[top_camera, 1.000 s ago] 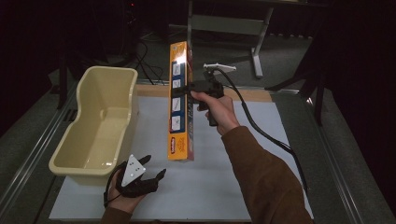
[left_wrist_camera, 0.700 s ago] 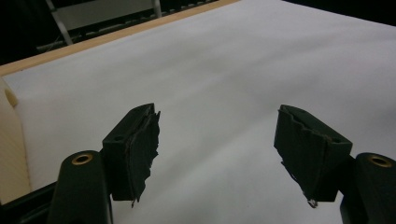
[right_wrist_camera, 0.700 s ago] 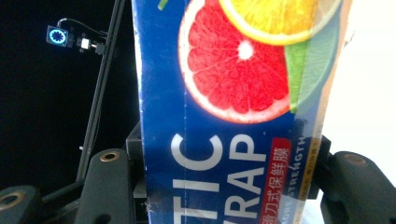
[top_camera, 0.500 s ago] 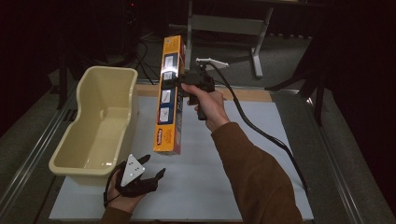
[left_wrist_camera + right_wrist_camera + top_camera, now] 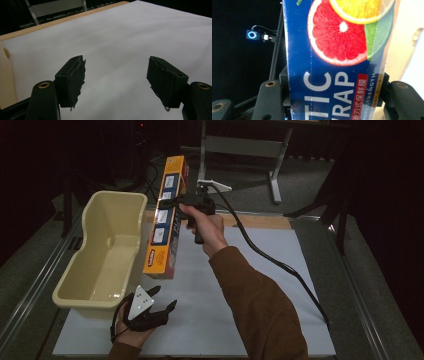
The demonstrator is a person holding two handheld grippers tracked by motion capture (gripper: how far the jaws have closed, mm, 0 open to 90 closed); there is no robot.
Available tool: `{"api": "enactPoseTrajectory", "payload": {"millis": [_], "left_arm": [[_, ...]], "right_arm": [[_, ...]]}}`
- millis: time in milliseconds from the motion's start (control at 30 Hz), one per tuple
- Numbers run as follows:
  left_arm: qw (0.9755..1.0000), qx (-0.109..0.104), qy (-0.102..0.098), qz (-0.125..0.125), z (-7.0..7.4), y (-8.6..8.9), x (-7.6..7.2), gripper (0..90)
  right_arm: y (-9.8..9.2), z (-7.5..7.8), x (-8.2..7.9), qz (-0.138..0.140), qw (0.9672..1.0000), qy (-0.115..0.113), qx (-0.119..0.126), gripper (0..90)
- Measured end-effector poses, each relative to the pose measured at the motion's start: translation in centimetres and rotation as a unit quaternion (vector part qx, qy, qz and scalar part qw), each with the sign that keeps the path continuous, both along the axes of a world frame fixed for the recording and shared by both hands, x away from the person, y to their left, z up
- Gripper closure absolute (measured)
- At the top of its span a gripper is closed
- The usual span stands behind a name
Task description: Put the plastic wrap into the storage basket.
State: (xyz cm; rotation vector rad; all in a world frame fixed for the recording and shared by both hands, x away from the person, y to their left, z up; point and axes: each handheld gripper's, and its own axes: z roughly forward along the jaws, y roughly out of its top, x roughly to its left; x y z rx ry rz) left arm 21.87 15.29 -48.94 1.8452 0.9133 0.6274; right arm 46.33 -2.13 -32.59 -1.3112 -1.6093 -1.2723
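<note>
**Plastic wrap box held in the air beside the tub**

At the left edge of the surface (image 5: 280, 270) stands a cream plastic tub (image 5: 107, 250), open side up, running from the near left part toward the far left corner. Just off its near right corner, close to the near edge, the left tool (image 5: 162, 306) rests low in the person's left hand (image 5: 131, 330), with its grey three-cornered plate on top. In the left gripper view its two black jaws are spread wide with nothing between them, over bare white sheet.

To the right of the tub, the plastic wrap box (image 5: 166, 217) hangs clear of the surface, long and orange-edged, its near end low by the tub's right wall and its far end tilted up and away past the far edge. The right tool (image 5: 172, 204) pinches the box across its narrow width at about mid-length; in the right gripper view the blue face with the citrus picture (image 5: 337, 32) sits between the jaws. The right hand (image 5: 207, 227) grips the handle, and a black cable (image 5: 270, 260) trails toward the right edge.
</note>
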Motion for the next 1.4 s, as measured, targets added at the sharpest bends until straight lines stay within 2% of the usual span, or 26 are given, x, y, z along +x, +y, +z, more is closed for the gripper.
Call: {"api": "enactPoseTrajectory", "payload": {"millis": [100, 233, 300, 433, 500, 600, 667, 700, 767, 833, 867, 933, 1000, 1067, 1133, 1200, 1300, 1400], "left_arm": [[0.9999, 0.010, -0.002, -0.002, -0.1, -0.2, -0.1, 30.5], [0.9997, 0.020, -0.008, -0.006, 0.0, -0.4, -0.3, 30.5], [0.9998, 0.018, -0.009, -0.007, -0.1, -0.4, -0.3, 30.5], [0.9998, 0.016, -0.009, -0.006, 0.0, -0.4, -0.4, 30.5], [0.9998, 0.012, -0.006, -0.012, -0.1, -0.4, -0.4, 30.5], [0.9998, 0.012, -0.006, -0.016, -0.1, -0.5, -0.4, 30.5], [0.9997, 0.012, -0.006, -0.020, -0.2, -0.6, -0.5, 30.5], [0.9997, 0.011, -0.007, -0.020, -0.2, -0.6, -0.6, 30.5], [0.9997, 0.009, -0.009, -0.020, -0.2, -0.6, -0.6, 30.5], [0.9997, 0.009, -0.009, -0.020, -0.2, -0.6, -0.6, 30.5], [0.9998, 0.001, -0.011, -0.019, 0.0, -0.4, -0.6, 30.5], [0.9998, 0.002, -0.011, -0.019, 0.0, -0.4, -0.6, 30.5], [0.9997, 0.002, -0.011, -0.020, 0.0, -0.4, -0.6, 30.5], [0.9997, 0.001, -0.011, -0.021, 0.0, -0.4, -0.6, 30.5], [0.9997, 0.001, -0.012, -0.022, 0.0, -0.4, -0.6, 30.5], [0.9997, 0.004, -0.011, -0.022, 0.0, -0.4, -0.6, 30.4], [0.9996, 0.005, -0.015, -0.022, 0.1, -0.2, -0.7, 30.4], [0.9997, 0.002, -0.016, -0.020, 0.1, -0.1, -0.7, 30.5]], "right_arm": [[1.5, -0.1, 0.1, -0.002, 1.0000, -0.003, 0.004, 40.7], [2.7, -0.5, 0.4, -0.001, 0.9999, 0.011, 0.006, 40.7], [3.4, -0.6, 0.4, -0.002, 0.9999, 0.010, 0.003, 40.7], [4.3, -1.1, 0.6, -0.001, 0.9997, 0.021, 0.010, 40.6], [5.4, -1.4, 0.6, 0.002, 0.9999, 0.015, 0.003, 40.6], [6.0, -1.8, 0.6, 0.002, 0.9997, 0.023, 0.008, 40.7], [6.8, -2.6, 0.6, -0.003, 0.9990, 0.040, 0.018, 40.6], [7.0, -2.7, 0.6, -0.004, 0.9990, 0.041, 0.016, 40.6], [7.7, -3.1, 0.6, -0.005, 0.9994, 0.034, -0.006, 40.7], [7.9, -3.2, 0.5, -0.004, 0.9994, 0.032, -0.009, 40.7], [8.6, -3.6, 0.3, 0.000, 0.9994, 0.035, -0.004, 40.6], [9.1, -3.9, 0.2, -0.001, 0.9990, 0.045, 0.003, 40.6], [9.6, -4.0, -0.1, -0.006, 0.9992, 0.039, -0.003, 40.6], [10.2, -4.0, -0.6, -0.009, 0.9996, 0.018, -0.020, 40.7], [10.8, -4.1, -1.0, -0.007, 0.9996, 0.008, -0.025, 40.6], [11.4, -4.3, -1.2, -0.004, 0.9996, 0.018, -0.023, 40.6], [12.1, -4.7, -1.4, -0.006, 0.9994, 0.010, -0.034, 40.6], [12.6, -5.2, -1.6, -0.008, 0.9992, 0.015, -0.037, 40.6]]}}
